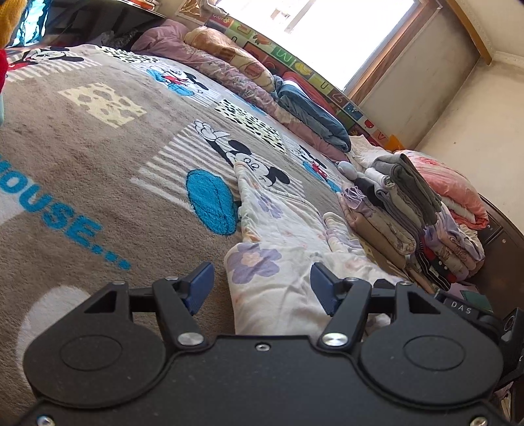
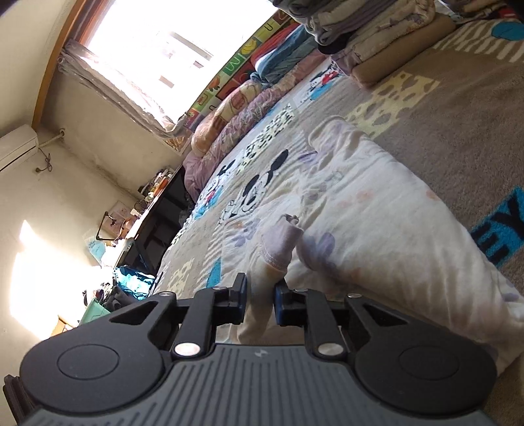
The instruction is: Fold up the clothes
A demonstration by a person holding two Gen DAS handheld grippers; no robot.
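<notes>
A white garment with purple flowers [image 1: 278, 249] lies spread on the Mickey Mouse bedspread [image 1: 98, 147]. My left gripper [image 1: 260, 285] is open, its blue fingers on either side of the garment's near edge, low over it. In the right wrist view the same garment [image 2: 360, 209] lies ahead. My right gripper [image 2: 260, 303] has its jaws close together on a raised fold of the garment [image 2: 278, 249] with a purple cuff.
A stack of folded clothes [image 1: 409, 213] stands at the right of the bed, and shows in the right wrist view [image 2: 370, 29]. Rolled quilts and pillows [image 1: 235, 68] line the far edge under the window. A dark desk [image 2: 157, 213] stands beside the bed.
</notes>
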